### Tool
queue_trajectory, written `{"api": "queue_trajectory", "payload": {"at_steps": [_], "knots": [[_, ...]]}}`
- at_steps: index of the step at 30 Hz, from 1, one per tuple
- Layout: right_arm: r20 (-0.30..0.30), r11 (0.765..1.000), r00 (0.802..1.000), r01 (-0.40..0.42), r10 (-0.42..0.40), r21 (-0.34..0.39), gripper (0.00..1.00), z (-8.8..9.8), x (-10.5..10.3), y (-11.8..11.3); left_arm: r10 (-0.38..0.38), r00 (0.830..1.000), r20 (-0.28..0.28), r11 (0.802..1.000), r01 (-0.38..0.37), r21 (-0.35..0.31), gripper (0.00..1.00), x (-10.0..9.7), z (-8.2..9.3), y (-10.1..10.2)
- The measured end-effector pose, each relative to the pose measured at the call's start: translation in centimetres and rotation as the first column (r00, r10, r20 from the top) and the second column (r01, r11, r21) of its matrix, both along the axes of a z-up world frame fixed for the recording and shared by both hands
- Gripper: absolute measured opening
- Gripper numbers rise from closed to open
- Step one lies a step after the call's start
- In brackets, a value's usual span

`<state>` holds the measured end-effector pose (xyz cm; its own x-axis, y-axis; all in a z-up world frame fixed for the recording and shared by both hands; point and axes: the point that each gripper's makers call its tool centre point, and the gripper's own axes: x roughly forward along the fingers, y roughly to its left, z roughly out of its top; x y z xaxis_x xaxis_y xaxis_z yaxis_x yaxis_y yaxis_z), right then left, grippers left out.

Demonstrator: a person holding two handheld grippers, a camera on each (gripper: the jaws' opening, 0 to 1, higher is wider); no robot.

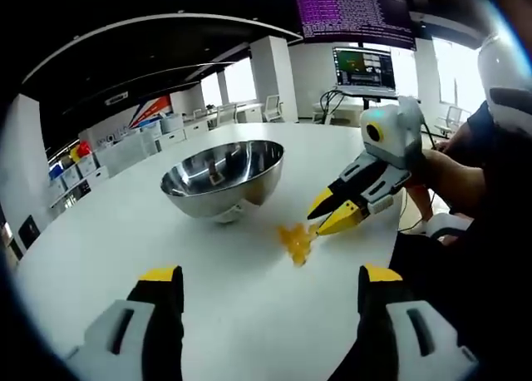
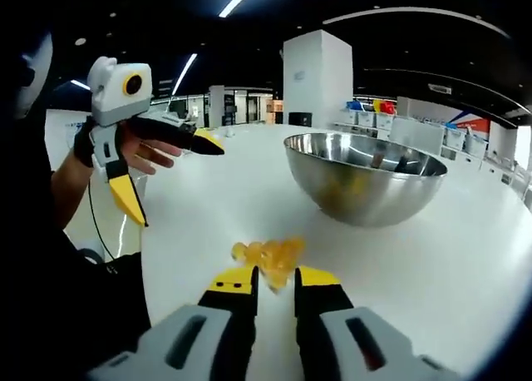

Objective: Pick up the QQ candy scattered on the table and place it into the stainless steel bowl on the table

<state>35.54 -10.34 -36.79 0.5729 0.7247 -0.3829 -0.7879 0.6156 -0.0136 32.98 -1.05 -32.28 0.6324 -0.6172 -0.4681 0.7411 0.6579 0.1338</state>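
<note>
Right gripper closing in on candy beside the bowl.

Right gripper (image 2: 274, 283) sat low on the desk (image 2: 208, 215), jaws narrowed around the near edge of the QQ candy (image 2: 270, 256), grasp not confirmed. Left gripper (image 1: 266, 285) hung released. Stainless steel bowl (image 2: 366, 177) stood farther right; best to clench fully before lifting.

opposed low views, shared bowl (image 1: 223, 178)
</note>
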Motion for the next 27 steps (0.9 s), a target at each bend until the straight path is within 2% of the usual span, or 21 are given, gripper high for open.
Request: {"api": "queue_trajectory", "payload": {"at_steps": [9,27], "knots": [[-0.013,1.000,1.000,-0.008,0.008,-0.006,0.14,-0.69,-0.19,0.23,-0.009,1.000,0.001,1.000,0.009,-0.005,0.86,-0.13,0.12,-0.30],[-0.004,1.000,1.000,-0.010,0.010,-0.009,0.09,-0.88,0.07,0.41,-0.017,1.000,-0.004,1.000,0.017,0.000,0.85,-0.19,-0.09,-0.50]]}}
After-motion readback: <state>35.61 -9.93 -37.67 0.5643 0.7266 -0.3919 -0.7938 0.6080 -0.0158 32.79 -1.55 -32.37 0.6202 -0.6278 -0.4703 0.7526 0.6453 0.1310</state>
